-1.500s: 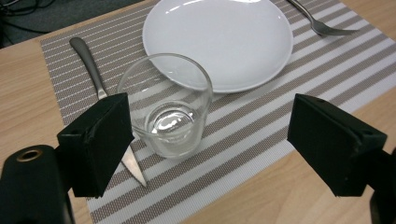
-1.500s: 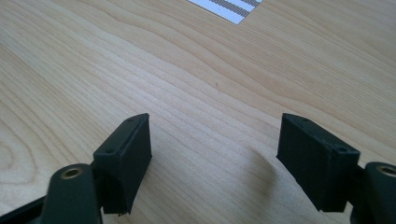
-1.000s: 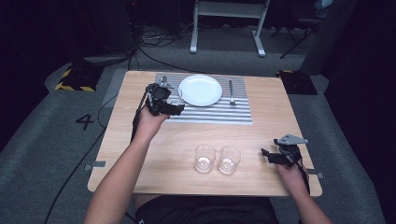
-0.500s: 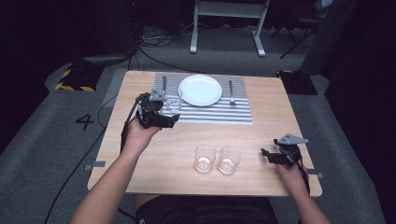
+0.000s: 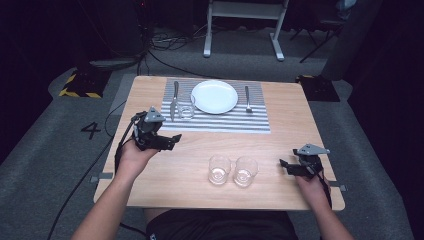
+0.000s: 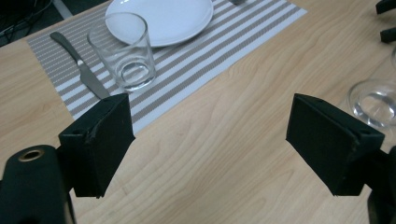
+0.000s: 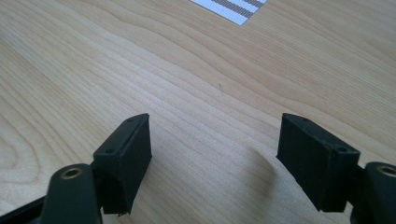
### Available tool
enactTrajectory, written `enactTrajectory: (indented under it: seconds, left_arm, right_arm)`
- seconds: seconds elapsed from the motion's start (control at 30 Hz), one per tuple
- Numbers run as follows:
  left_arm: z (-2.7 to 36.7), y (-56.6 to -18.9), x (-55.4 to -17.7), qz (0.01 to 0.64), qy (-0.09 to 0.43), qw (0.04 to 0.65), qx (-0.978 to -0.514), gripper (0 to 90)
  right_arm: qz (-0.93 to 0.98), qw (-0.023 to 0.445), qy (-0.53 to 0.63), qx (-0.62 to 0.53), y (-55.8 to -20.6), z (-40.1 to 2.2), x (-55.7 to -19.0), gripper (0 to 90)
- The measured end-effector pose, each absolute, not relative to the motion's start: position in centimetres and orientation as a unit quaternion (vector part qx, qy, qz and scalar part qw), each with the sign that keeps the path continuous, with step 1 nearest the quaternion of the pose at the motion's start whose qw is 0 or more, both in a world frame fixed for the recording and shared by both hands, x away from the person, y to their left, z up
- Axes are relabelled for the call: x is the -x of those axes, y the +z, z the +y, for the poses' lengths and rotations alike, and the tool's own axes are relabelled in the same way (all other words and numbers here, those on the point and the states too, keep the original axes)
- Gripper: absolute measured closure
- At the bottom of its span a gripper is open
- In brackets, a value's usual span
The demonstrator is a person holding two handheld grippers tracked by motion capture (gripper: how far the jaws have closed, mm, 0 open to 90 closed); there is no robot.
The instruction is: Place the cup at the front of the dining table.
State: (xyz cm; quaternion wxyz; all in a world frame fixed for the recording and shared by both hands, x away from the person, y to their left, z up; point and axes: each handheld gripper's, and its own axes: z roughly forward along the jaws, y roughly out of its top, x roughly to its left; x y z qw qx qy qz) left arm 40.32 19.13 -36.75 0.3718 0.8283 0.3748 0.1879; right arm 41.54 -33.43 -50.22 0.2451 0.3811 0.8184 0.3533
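Note:
A striped placemat [image 5: 222, 123] lies at the far middle of the wooden table [image 5: 150, 90]. On it are a white plate [image 5: 214, 96], a knife [image 5: 174, 100] to its left, a fork [image 5: 247, 97] to its right, and an empty clear glass [image 5: 185, 110] upright between knife and plate. My left gripper [image 5: 172, 141] hovers over bare wood just off the mat's near left corner, open and holding nothing. The left gripper view has its jaws [image 6: 205, 116] wide apart, with the glass [image 6: 123, 49] well beyond them. My right gripper [image 5: 284, 166] rests open near the table's right edge.
Two more empty glasses [image 5: 218, 169] [image 5: 245, 171] stand side by side near the front middle, between the two hands. One of them [image 6: 373, 100] shows at the right edge of the left gripper view. Dark floor, cables and a stand's legs lie beyond the table.
My left gripper has pulled back from the glass on the mat, toward the person and to the left. The glass stays standing beside the knife. The right hand has not moved.

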Motion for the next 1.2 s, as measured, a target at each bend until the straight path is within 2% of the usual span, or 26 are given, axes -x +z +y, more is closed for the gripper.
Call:
enactTrajectory:
  seconds: [0.67, 0.93, 1.2]
  left_arm:
    - [22.2, -41.5, -34.9, 0.377, 0.178, 0.371, -0.83, 15.3]
    - [23.7, -43.0, -34.3, 0.402, 0.159, 0.384, -0.816, 15.2]
    - [24.2, -45.6, -34.9, 0.419, 0.159, 0.355, -0.821, 15.4]
  right_arm:
    - [0.816, 0.249, 0.355, -0.382, -50.2, -33.2, -41.3, 26.0]
    - [0.816, 0.249, 0.355, -0.382, -50.2, -33.2, -41.3, 26.0]
    - [0.82, 0.25, 0.353, -0.376, -50.2, -33.3, -41.3, 26.0]
